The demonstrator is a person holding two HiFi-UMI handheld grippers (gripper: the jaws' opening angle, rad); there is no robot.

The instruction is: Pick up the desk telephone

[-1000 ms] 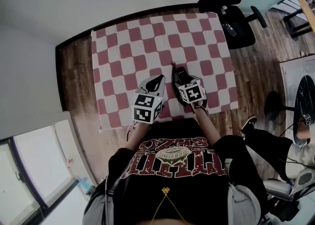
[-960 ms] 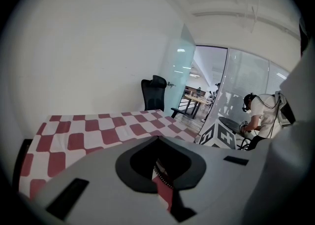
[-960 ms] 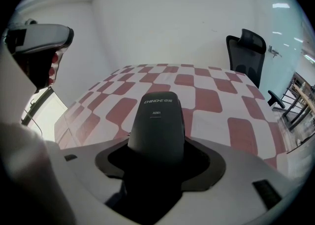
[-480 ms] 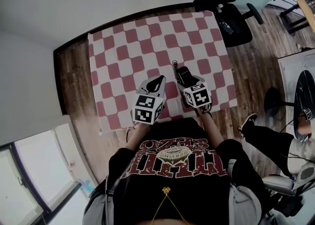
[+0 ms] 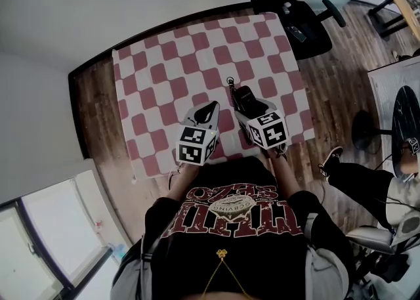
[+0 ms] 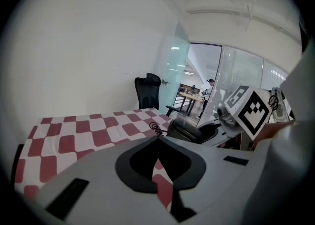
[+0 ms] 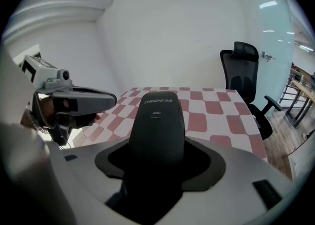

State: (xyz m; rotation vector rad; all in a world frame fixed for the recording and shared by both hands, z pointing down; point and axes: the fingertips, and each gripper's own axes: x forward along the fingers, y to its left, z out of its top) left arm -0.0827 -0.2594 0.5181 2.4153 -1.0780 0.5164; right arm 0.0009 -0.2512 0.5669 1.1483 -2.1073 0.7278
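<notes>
- right gripper point(image 5: 249, 109) has its jaws clamped on the black desk telephone point(image 7: 157, 130). the phone sticks out forward over the checkered cloth point(image 5: 170, 69), near the table's front right part. it looks raised, though contact with the cloth cannot be told.
- left gripper point(image 6: 157, 140) has its jaws pressed together with nothing between them. it hangs just beside the right one and gives no support.
- risk: the hold sits on one end only, so the long smooth body could pivot or slide out if the gripper tilts.
- risk: the coiled cord point(image 5: 230, 88) trails off the far end. it could snag on the cloth or tug back on a quick lift. where it ends is not visible.
- risk: the two grippers are close, so a sideways swing to the left could knock them together.
- edges: the table's near edge point(image 5: 216, 158) lies right under both grippers and the right edge is near, so a dropped phone could go to the wood floor point(image 5: 328, 95).
- room: the cloth ahead and to the left holds nothing else. the office chair point(image 5: 298, 10) stands well apart past the far corner, and straight up is open.
</notes>
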